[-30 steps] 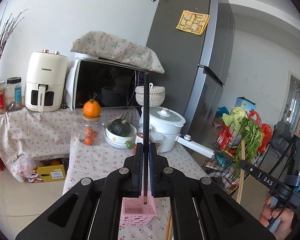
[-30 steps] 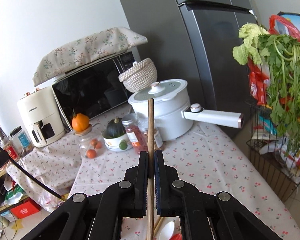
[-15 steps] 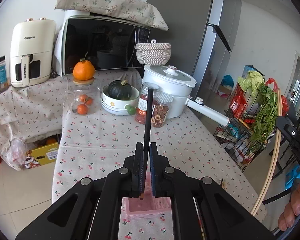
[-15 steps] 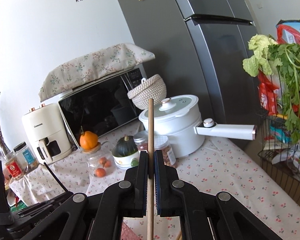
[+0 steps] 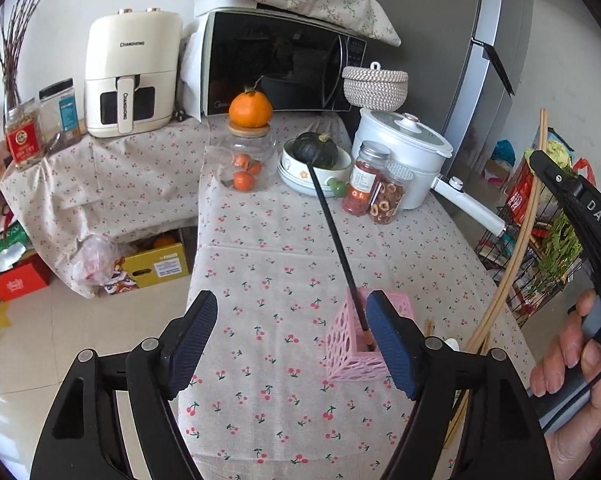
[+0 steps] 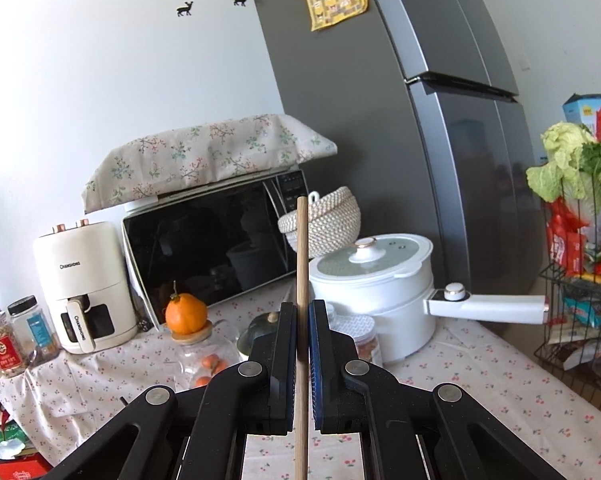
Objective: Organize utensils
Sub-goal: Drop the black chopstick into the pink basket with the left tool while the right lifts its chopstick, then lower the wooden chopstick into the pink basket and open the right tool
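Observation:
My left gripper [image 5: 288,320] hangs over the cherry-print table, its jaws opening wide. A black chopstick [image 5: 332,232] stands free in the pink perforated holder [image 5: 346,346], leaning away, close to the right-hand finger [image 5: 388,344] with no pad pressing on it. In the right wrist view my right gripper [image 6: 301,316] is shut on a pale wooden chopstick [image 6: 301,248] held upright. That wooden chopstick [image 5: 516,248] also shows at the right of the left wrist view, beside a hand [image 5: 572,364] holding the right gripper's black body [image 5: 580,204].
At the table's far end stand a white pot [image 5: 404,152] with a long handle, two lidded jars [image 5: 376,188], a bowl with a dark squash [image 5: 314,160] and a glass jar topped by an orange [image 5: 250,140]. Microwave [image 5: 276,68], air fryer [image 5: 130,76], grey fridge [image 6: 440,120]. A wire rack of vegetables [image 6: 580,264] stands right.
The left gripper tilted down, opened and let go of the black chopstick, which now leans in the pink holder. The right gripper shifted sideways, still clamped on the wooden chopstick.

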A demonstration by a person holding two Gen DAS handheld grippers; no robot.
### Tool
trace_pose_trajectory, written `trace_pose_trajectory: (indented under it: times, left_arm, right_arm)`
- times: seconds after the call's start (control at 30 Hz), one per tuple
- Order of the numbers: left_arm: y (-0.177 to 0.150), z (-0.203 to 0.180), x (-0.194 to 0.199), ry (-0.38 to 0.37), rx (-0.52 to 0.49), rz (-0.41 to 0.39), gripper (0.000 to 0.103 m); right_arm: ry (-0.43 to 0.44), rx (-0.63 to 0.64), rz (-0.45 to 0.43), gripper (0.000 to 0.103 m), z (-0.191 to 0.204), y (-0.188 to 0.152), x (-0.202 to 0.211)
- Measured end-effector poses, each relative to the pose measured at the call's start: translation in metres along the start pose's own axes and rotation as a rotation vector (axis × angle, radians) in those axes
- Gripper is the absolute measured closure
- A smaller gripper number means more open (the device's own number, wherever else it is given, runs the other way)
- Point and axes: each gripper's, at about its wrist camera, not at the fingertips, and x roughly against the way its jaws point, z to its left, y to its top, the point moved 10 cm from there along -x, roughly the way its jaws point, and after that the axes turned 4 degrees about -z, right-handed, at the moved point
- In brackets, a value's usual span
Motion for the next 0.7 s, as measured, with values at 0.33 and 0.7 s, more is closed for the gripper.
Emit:
trace_pose_trajectory:
  times: [0.33,0.7]
  left_arm:
    - [-0.009,0.038,-0.006,0.035,0.064,0.06,0.024]
    - [-0.019,0.02,-0.02,0.032,0.029,0.117,0.023]
  right_arm:
    - [-0.119,-0.03,-0.054,0.098,-0.001,-0.042,-0.042]
    - [-0.041,-0.148,0.08,0.054,-0.009,-0.072,-0.037]
